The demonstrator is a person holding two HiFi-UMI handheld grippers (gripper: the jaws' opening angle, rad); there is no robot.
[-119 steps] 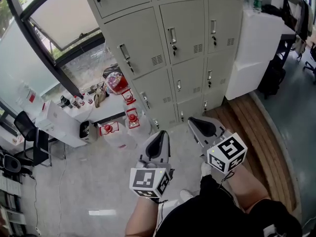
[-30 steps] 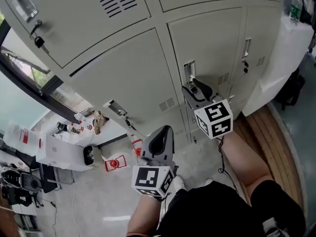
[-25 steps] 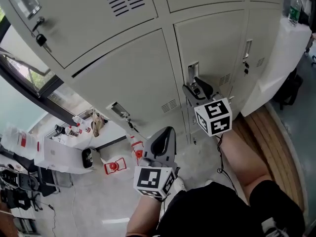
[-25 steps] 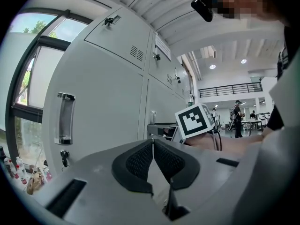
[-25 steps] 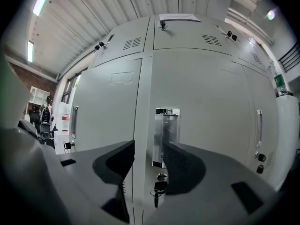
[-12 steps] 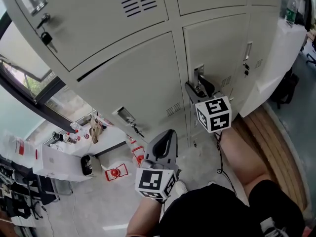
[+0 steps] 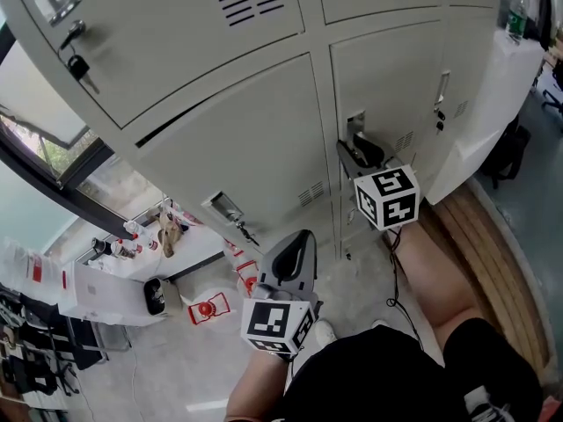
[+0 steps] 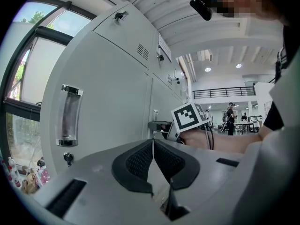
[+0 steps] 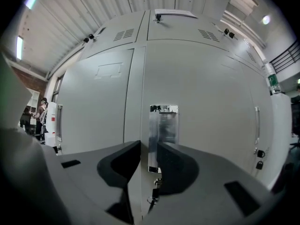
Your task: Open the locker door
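Note:
The grey locker door (image 7: 396, 86) (image 9: 211, 102) is closed, with a chrome handle (image 7: 355, 121) (image 9: 163, 125) at its left edge and a key below it. My right gripper (image 7: 356, 145) (image 9: 149, 149) is at that handle. Its jaws are closing, with the handle's left edge between them; a narrow gap still shows beside the left jaw. My left gripper (image 7: 299, 240) (image 8: 153, 146) hangs lower and to the left, away from the lockers, shut and empty.
More closed lockers surround the door, one with a handle (image 7: 227, 209) low on the left, another with a hanging key (image 7: 77, 64). A window (image 7: 53, 148), a cluttered white table (image 7: 114, 271) and red items (image 7: 204, 308) lie left. A white cabinet (image 7: 493, 104) stands right.
The right gripper has moved up to the locker handle and its jaws have narrowed around the handle's edge. The left gripper has stayed in place, shut.

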